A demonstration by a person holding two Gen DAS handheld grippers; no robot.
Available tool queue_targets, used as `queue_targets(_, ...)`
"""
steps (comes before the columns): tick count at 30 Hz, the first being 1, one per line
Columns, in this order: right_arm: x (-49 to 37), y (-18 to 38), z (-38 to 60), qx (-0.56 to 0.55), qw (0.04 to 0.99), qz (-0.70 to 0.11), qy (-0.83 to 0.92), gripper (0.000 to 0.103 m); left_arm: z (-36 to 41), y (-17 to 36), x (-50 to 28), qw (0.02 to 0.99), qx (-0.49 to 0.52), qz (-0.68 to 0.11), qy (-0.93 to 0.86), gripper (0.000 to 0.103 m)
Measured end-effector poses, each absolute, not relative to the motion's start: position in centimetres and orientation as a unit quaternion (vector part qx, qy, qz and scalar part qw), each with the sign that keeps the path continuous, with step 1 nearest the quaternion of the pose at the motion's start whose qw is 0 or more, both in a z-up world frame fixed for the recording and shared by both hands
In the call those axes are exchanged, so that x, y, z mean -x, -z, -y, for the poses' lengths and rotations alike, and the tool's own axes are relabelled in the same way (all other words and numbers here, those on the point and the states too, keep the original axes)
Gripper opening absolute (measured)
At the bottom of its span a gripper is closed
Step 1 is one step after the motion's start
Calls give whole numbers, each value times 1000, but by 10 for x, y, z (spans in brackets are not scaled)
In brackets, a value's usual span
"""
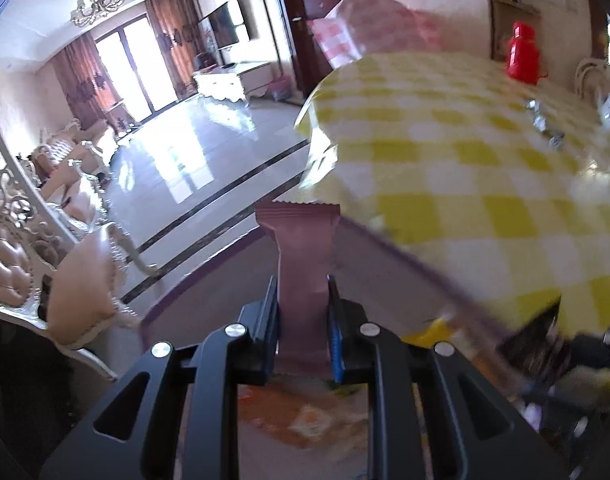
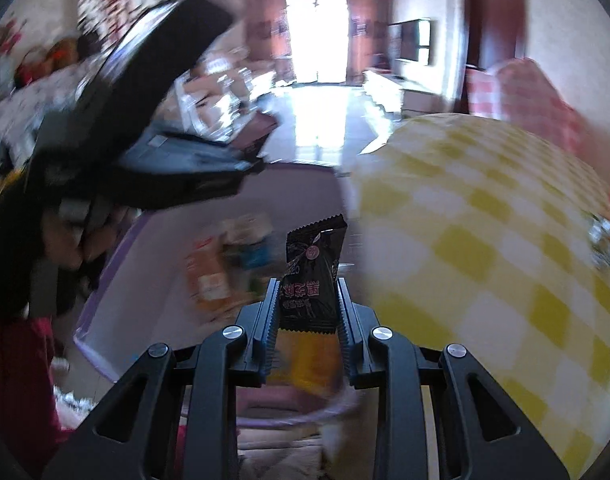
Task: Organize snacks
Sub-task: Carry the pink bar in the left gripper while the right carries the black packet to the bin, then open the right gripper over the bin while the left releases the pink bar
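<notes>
The left claw [image 1: 303,284] grips a mauve packet [image 1: 301,248] — the right claw [image 2: 308,288] grips a black packet [image 2: 313,276] — beside a yellow-checked cloth [image 1: 465,168].

mauve snack packet [image 1: 303,272]: plain, matte wrapper, no print visible on the side shown; crimped zigzag top edge. upright, pinched narrow at the waist where it is held between two black pads, flaring wider above them. it stands raised above a purple-rimmed surface.

black snack packet [image 2: 312,276]: glossy wrapper with pink-white characters and a small round mark; serrated top and bottom edges. upright, tilted slightly right, clamped at its lower half between two ridged pads.
</notes>
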State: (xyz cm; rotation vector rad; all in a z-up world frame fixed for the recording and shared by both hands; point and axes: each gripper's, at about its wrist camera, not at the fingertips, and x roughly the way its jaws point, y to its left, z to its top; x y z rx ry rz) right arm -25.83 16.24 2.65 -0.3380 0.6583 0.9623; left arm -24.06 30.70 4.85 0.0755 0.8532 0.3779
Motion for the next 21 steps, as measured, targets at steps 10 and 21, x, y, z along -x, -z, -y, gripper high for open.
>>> queue_targets(10,258,-43,-151,126,820,-269,-489,59,-327,-74,261,888,-24,-371,-272,94)
queue_targets(21,143,-63,30,-27,926,-282,-248,87,-235,-114,222,946,69,-270,-166,101)
